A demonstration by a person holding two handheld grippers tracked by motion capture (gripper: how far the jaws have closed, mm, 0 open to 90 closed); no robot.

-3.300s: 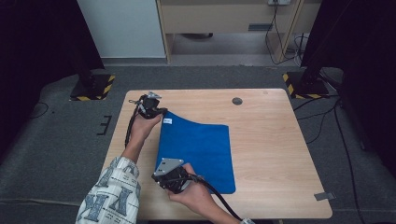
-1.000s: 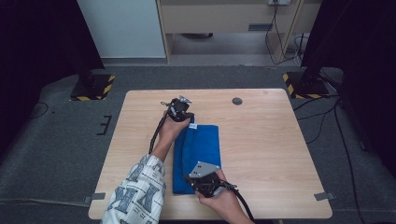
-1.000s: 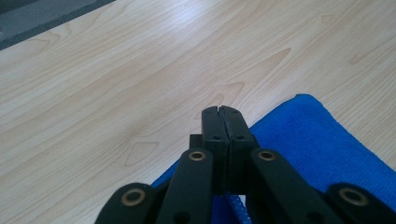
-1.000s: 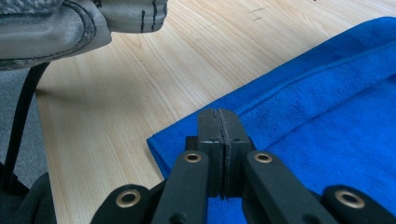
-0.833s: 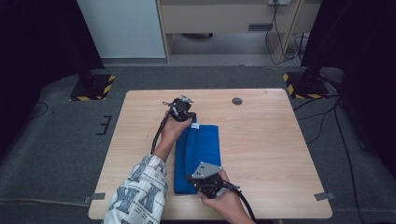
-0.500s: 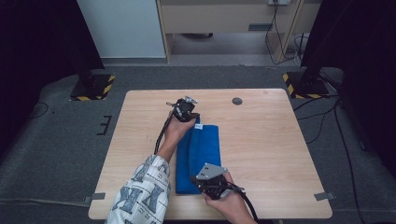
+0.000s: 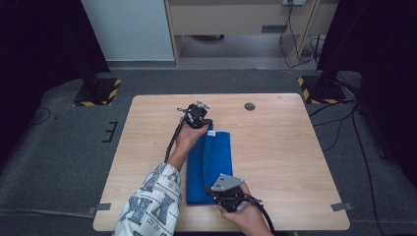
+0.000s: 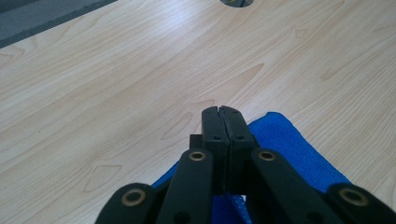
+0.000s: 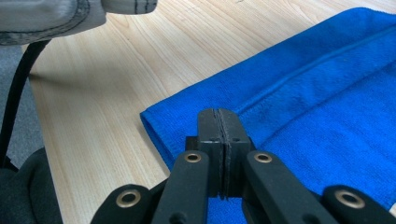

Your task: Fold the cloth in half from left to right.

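A blue cloth (image 7: 210, 167) lies folded lengthwise into a narrow strip in the middle of the wooden table (image 7: 285, 147). At the strip's far end my left gripper (image 7: 205, 123) is shut on its corner, and blue fabric (image 8: 289, 149) shows beside and under the jaws. My right gripper (image 7: 216, 192) is shut on the cloth's near end. In the right gripper view the folded cloth (image 9: 317, 107) spreads out ahead of the shut jaws, its folded edge to the left. A small white tag (image 7: 211, 132) shows near the far corner.
A dark round grommet (image 7: 250, 106) sits in the tabletop at the back right. Bare wood lies to the left and right of the cloth. A patterned sleeve (image 7: 152, 206) crosses the table's near left part. Grey floor surrounds the table.
Both grippers carried the cloth's left edge over to the right, folding the wide sheet into a narrow strip. In the last second they shifted slightly right and settled lower.
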